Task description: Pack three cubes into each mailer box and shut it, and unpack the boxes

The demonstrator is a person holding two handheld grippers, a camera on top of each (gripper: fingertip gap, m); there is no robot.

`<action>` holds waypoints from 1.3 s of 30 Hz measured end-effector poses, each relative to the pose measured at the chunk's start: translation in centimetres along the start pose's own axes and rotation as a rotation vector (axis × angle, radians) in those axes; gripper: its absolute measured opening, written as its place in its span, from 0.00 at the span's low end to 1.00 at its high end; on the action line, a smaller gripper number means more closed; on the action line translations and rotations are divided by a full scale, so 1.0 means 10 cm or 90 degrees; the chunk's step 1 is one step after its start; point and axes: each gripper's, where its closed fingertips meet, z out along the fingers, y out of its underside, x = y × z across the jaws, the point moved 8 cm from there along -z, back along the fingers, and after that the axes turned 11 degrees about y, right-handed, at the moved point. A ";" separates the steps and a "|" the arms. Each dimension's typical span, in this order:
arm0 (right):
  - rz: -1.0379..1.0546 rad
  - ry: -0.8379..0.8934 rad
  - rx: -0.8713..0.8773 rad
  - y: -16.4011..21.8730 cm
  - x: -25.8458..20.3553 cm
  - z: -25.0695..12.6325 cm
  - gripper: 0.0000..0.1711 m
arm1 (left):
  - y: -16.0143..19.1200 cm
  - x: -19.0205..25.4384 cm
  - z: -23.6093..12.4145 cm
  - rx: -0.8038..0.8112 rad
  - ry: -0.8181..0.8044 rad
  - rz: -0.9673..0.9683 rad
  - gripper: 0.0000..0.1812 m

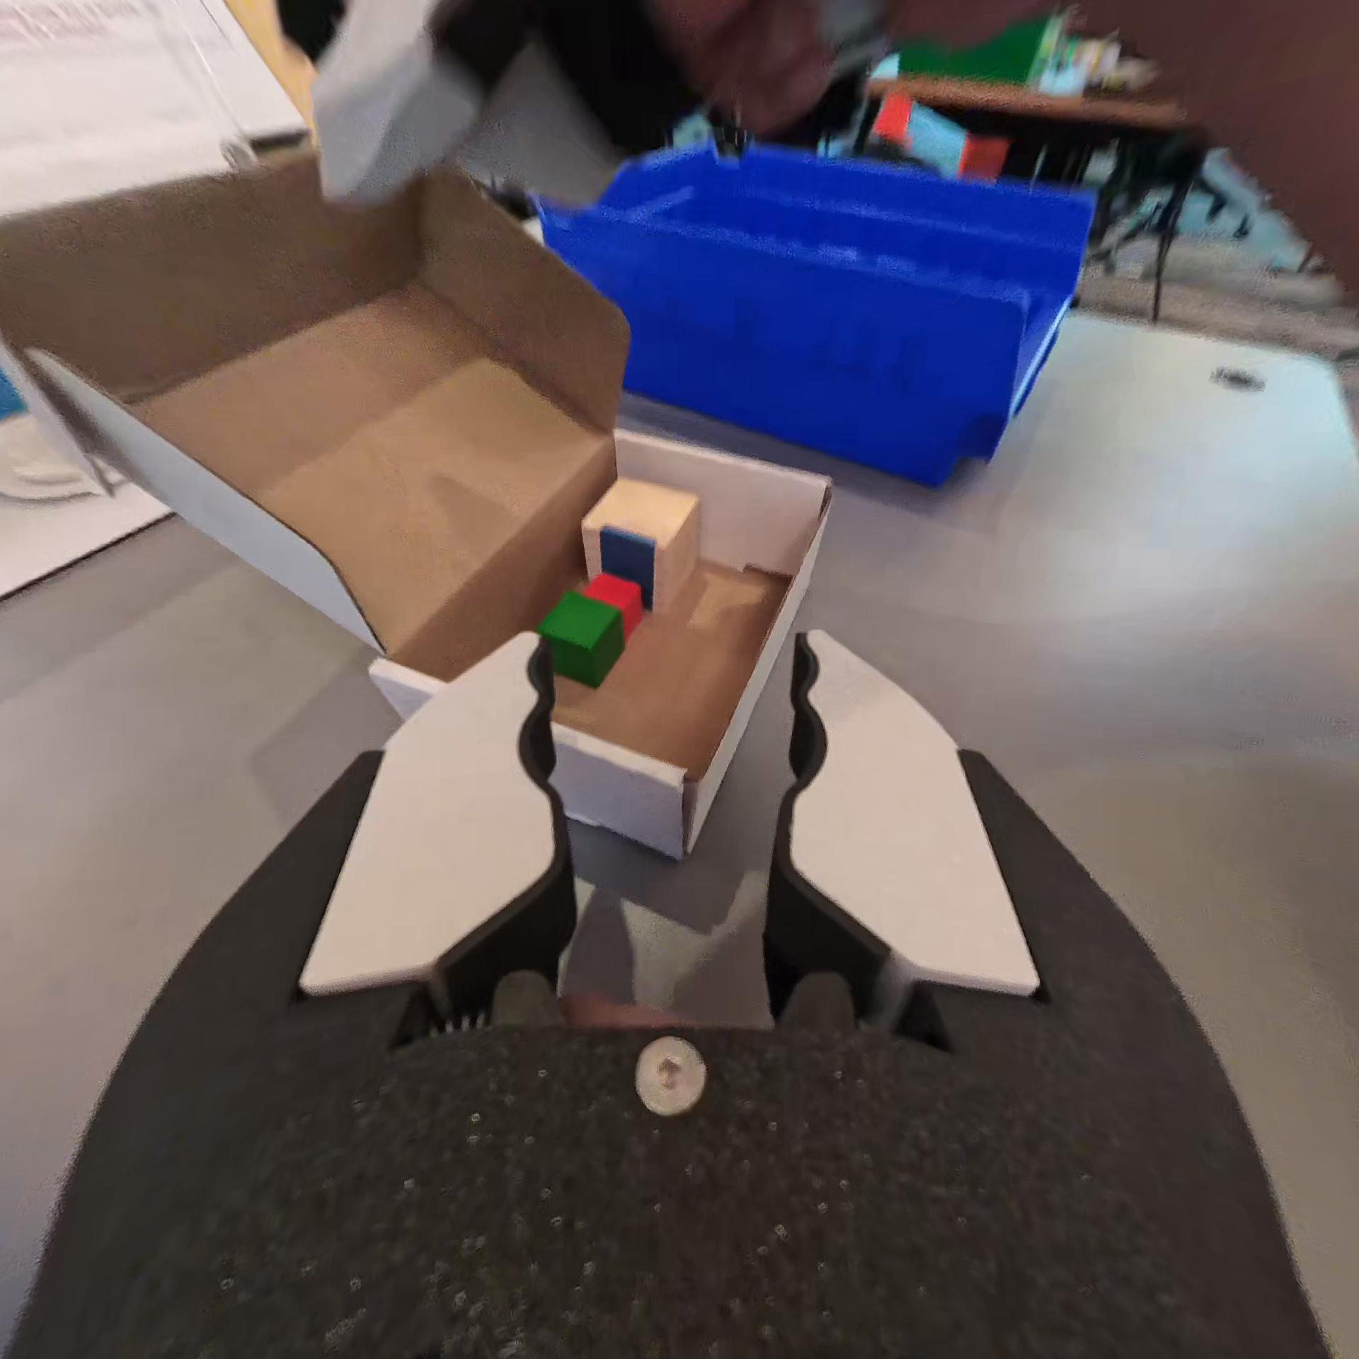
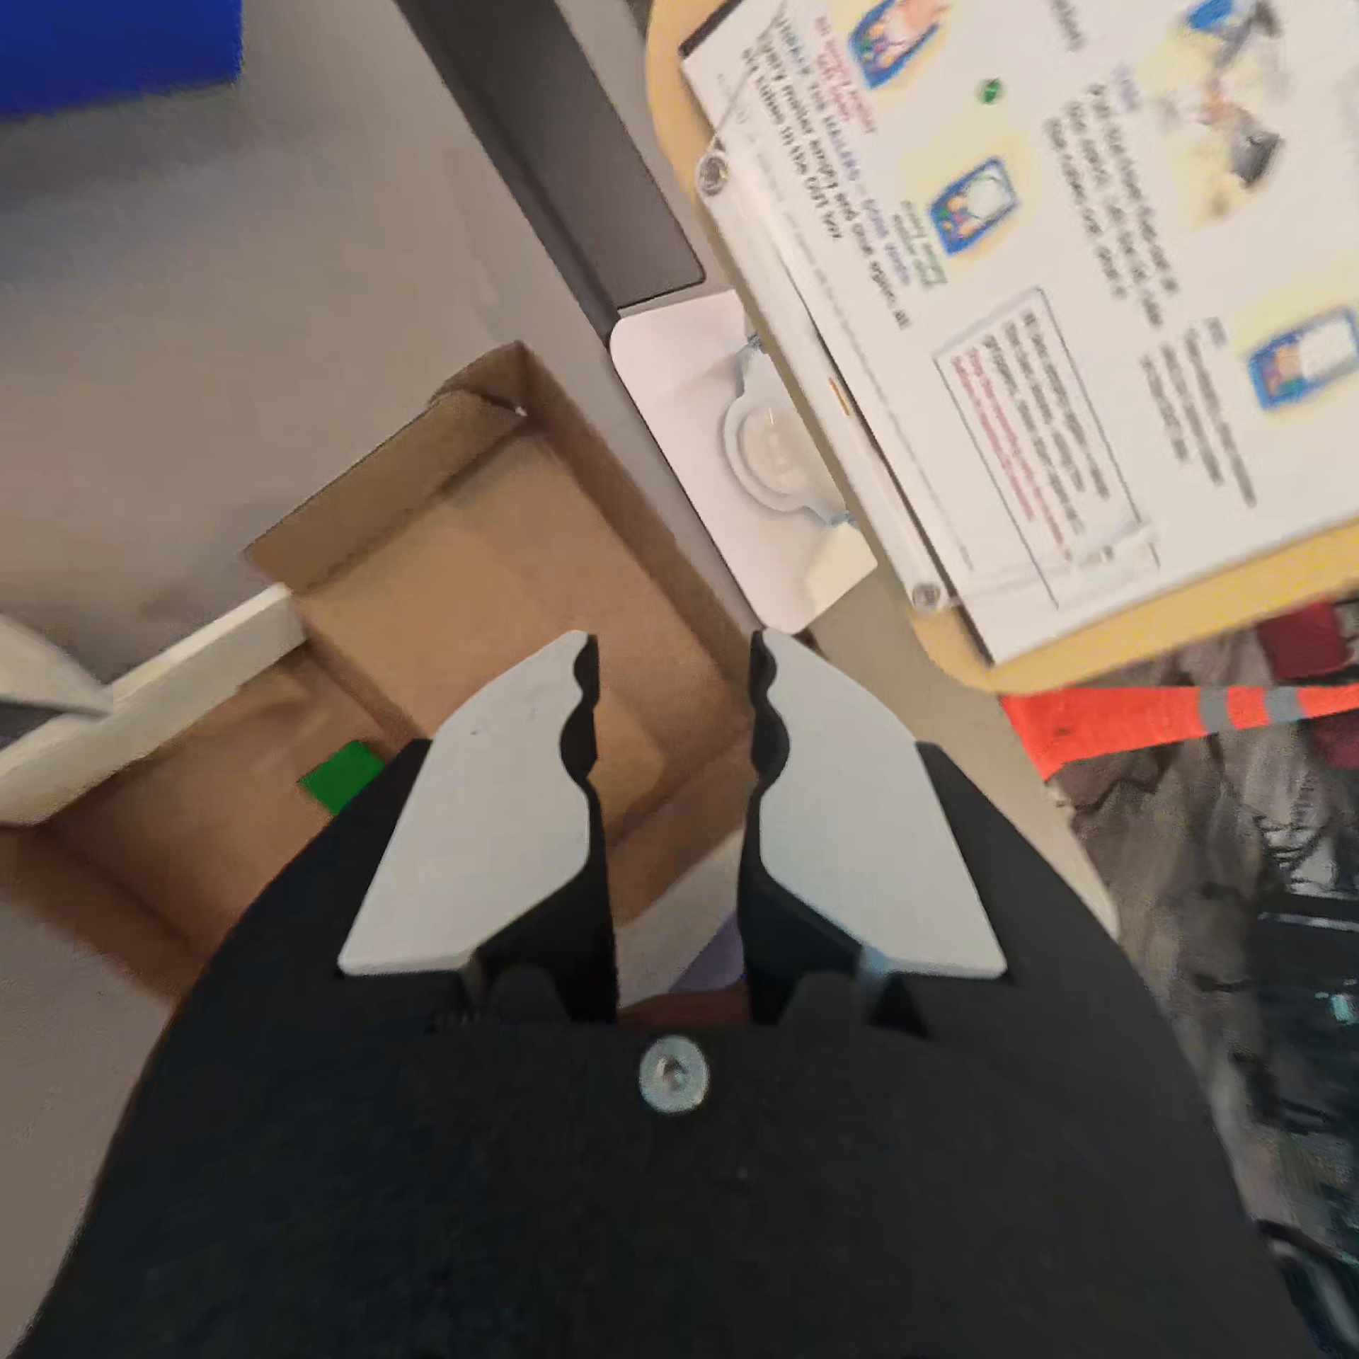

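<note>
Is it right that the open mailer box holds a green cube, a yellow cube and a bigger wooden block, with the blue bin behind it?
Not quite. The left wrist view shows a red cube, not a yellow one, between the green cube and the wooden block. The rest stands: the mailer box is open and the blue bin sits behind it.

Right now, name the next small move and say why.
Probably swing the lid down to shut the mailer box: green, red and wooden cubes already sit inside, both grippers (left gripper, right gripper) are open and empty, and the right one hovers over the raised lid.
</note>
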 end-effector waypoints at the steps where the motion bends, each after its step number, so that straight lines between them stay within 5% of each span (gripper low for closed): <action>1: 0.034 -0.003 0.005 0.07 0.03 -0.14 0.24 | 0.05 -0.01 0.03 -0.027 -0.008 0.020 0.34; 7: 0.212 -0.200 0.037 0.60 -0.27 -0.65 0.25 | 0.19 0.00 0.14 -0.114 -0.007 0.074 0.29; 9: 0.107 -0.241 0.029 0.75 -0.48 -0.62 0.27 | 0.20 0.04 0.16 -0.129 -0.004 0.093 0.22; 18: -0.232 -0.385 -0.043 0.49 -0.86 0.03 0.24 | 0.16 0.02 0.09 -0.105 -0.010 0.098 0.20; 29: -0.365 -0.363 -0.120 0.60 -1.07 0.41 0.21 | 0.22 0.07 0.13 -0.135 0.034 0.101 0.07; 39: -0.303 -0.373 -0.053 0.49 -0.84 0.10 0.17 | 0.22 0.09 0.14 -0.139 0.032 0.116 0.05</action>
